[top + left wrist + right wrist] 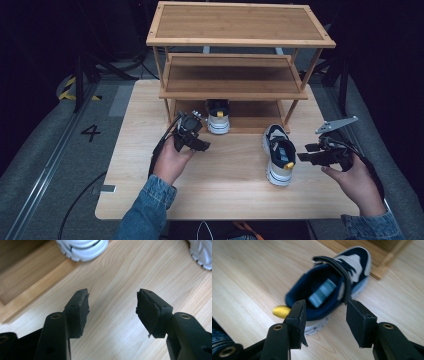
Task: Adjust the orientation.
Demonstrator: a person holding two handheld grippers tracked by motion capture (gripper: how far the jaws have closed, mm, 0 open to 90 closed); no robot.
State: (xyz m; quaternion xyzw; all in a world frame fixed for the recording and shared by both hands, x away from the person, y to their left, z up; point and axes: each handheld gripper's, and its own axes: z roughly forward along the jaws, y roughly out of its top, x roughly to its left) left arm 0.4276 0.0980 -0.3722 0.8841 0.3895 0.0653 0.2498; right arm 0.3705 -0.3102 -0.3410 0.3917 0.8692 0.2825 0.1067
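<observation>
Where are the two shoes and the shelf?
Shelved shoe (218, 119), high view, on its heel.
Table shoe (279, 159), high view, on its dark opening.
Shelf (240, 41), high view, on the top board's front edge.

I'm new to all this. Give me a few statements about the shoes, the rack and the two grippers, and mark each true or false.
1. One shoe stands on the lowest shelf of the wooden rack. True.
2. The other shoe lies on the rack's top shelf. False: it rests on the table, in front of the rack.
3. The left gripper clamps a shoe. False: its fingers stand apart over bare table.
4. The right gripper is open beside the shoe on the table. True.
5. That shoe has a yellow tab at its heel. True.
</observation>
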